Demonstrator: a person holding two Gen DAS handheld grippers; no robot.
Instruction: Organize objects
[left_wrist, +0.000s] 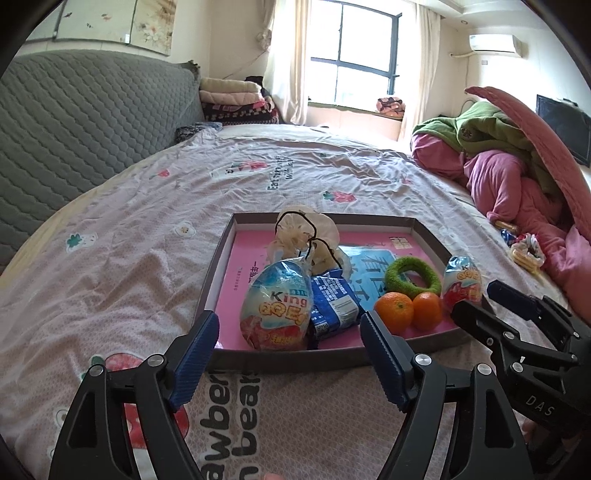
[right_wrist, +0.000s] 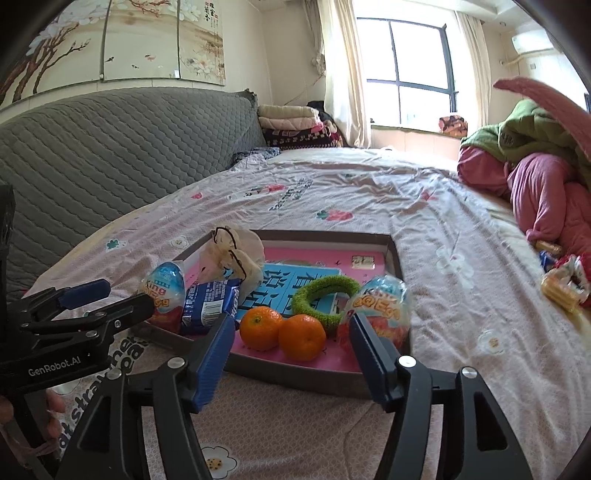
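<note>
Left tongs (left_wrist: 288, 354): hovering over the bedsheet (left_wrist: 129, 258) just short of the tray's near wall, spread wide, gripping nothing.

Right tongs (right_wrist: 291, 354): hovering beside them at the tray's near right corner, likewise released and empty.

Tray (left_wrist: 280, 358): shallow, grey-walled, pink-floored, lying flat on the bed and carrying the items below.

Egg packet, left (left_wrist: 275, 306): blue and red wrapper, standing at the near left of the tray, leaning against the blue packet.

Blue packet (left_wrist: 332, 306): sitting tilted just right of that egg, touching it.

Mesh pouch (left_wrist: 306, 236): cream, with black drawstrings, standing behind the egg and blue packet.

Oranges: two, (left_wrist: 393, 311) and (left_wrist: 426, 310), sitting side by side and touching near the front wall.

Green ring (left_wrist: 413, 277): fuzzy, lying just behind the oranges on a blue printed panel.

Egg packet, right (left_wrist: 463, 282): standing in the near right corner, beside the oranges.

Loose wrappers (right_wrist: 563, 284): lying on the sheet well right of the tray, against a heap of pink and green bedding (right_wrist: 535, 184).
</note>
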